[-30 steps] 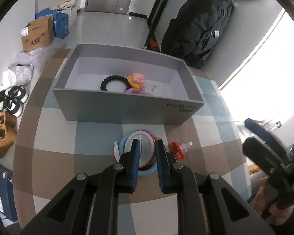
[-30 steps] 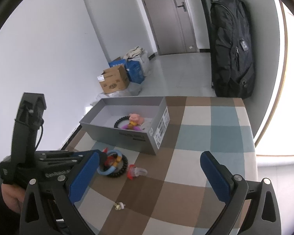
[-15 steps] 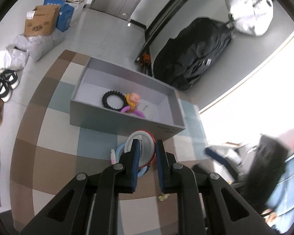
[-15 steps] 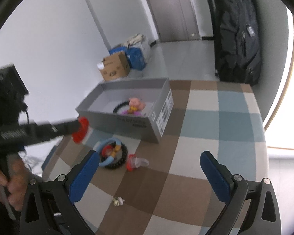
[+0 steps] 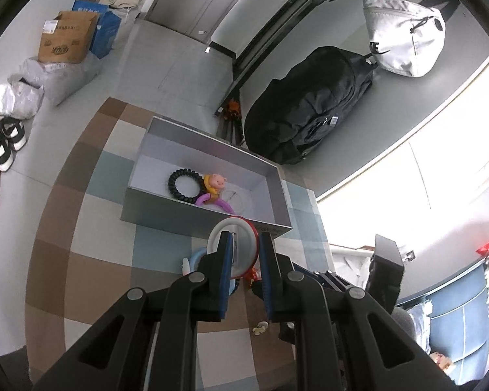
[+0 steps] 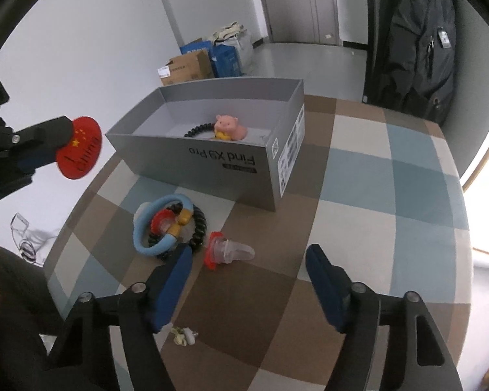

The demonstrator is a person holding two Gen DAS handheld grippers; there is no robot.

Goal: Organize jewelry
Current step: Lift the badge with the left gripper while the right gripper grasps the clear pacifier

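Note:
My left gripper [image 5: 244, 244] is shut on a round red badge [image 5: 234, 247] with a white back, held in the air just in front of the grey box [image 5: 192, 218]. In the right wrist view the badge [image 6: 80, 148] shows yellow stars and hangs left of the box [image 6: 212, 163]. Inside the box lie a black coil bracelet [image 5: 182, 184] and a pink pig charm [image 5: 216, 182]. My right gripper [image 6: 249, 255] hovers low over the table with its jaws closing. A red and clear clip [image 6: 228, 252] lies between them, untouched by the pads.
A pale blue ring tangled with a black coil tie [image 6: 166, 224] lies left of the clip. A small white and yellow earring [image 6: 184, 335] sits near the front. A black backpack [image 6: 414, 42] leans behind the checked table; cardboard boxes [image 5: 68, 39] and shoes [image 5: 3, 140] are on the floor.
The left gripper has lifted the red badge off the pile, up and away from it. The right gripper has sunk toward the table and its jaws have narrowed around the clip.

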